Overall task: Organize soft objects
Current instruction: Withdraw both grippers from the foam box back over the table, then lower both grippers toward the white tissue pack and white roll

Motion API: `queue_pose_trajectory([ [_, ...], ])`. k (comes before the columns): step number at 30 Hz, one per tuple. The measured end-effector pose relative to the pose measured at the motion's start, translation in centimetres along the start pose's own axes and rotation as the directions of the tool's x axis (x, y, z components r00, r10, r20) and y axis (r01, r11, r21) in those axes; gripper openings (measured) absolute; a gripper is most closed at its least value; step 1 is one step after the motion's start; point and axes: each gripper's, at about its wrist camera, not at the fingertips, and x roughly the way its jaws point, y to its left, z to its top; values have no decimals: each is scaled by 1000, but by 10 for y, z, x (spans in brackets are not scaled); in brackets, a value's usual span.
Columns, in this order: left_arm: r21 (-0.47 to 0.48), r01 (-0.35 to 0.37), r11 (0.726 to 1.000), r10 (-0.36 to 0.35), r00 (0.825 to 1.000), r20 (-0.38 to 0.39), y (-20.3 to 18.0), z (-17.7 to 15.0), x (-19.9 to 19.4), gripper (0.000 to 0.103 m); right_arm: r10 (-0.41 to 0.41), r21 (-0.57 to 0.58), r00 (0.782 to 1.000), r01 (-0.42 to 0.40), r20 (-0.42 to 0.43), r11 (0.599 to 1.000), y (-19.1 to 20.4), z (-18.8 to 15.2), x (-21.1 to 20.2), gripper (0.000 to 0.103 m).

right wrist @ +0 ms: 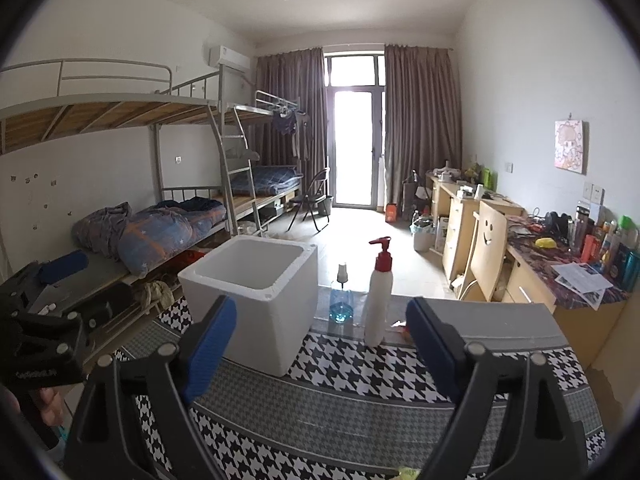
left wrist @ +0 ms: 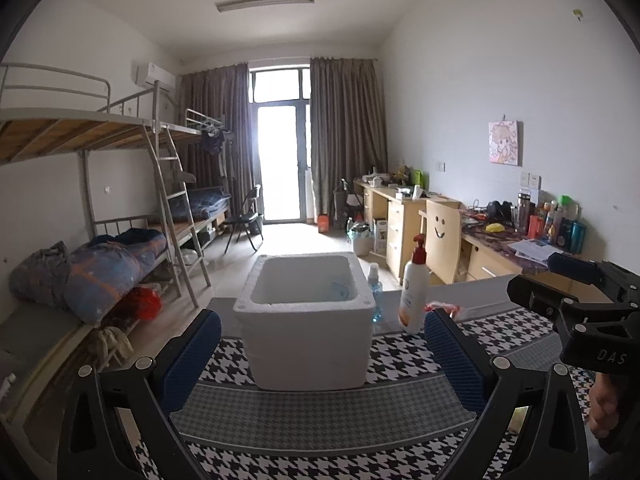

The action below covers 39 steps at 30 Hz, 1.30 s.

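Wide-apart left gripper [left wrist: 322, 344] fingers [left wrist: 192, 354] flanking white foam box [left wrist: 308, 320], untouched.

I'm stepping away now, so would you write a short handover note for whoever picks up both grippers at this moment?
Left gripper: open, empty, facing the white foam box.
Right gripper: open, empty, jaws wide, aimed between the box and the white pump bottle.
On the houndstooth cloth: the box stands open; a small blue item lies inside. The pump bottle and a blue spray bottle stand right of the box. Something pink and red lies behind the pump bottle, mostly hidden.
Done: nothing held; I cannot tell whether anything has been packed.
Left: find the soft items and sort them, probably into the box.
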Motion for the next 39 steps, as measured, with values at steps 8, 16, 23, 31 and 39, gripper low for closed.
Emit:
queue_pose_trajectory([
  [8, -8, 17, 1000, -17, 1000, -2, -5, -13, -4, 102, -5, 26, 1000, 5, 4, 1000, -10, -14, -7, 96],
  [16, 4, 40, 999, -40, 999, -1, -19, -27, -9, 102, -14, 25, 1000, 14, 17, 1000, -10, -25, -18, 96],
  [23, -21, 63, 998, -63, 998, -2, -25, -39, -11, 102, -30, 25, 999, 29, 19, 999, -10, -39, -27, 96],
  [31, 0, 103, 995, -103, 995, -13, -37, -54, -10, 102, -37, 49, 999, 37, 0, 998, -15, -55, -34, 96],
  [39, 13, 152, 988, -151, 988, -16, -49, -65, -11, 102, -86, 53, 996, 87, -18, 995, -19, -68, -34, 96],
])
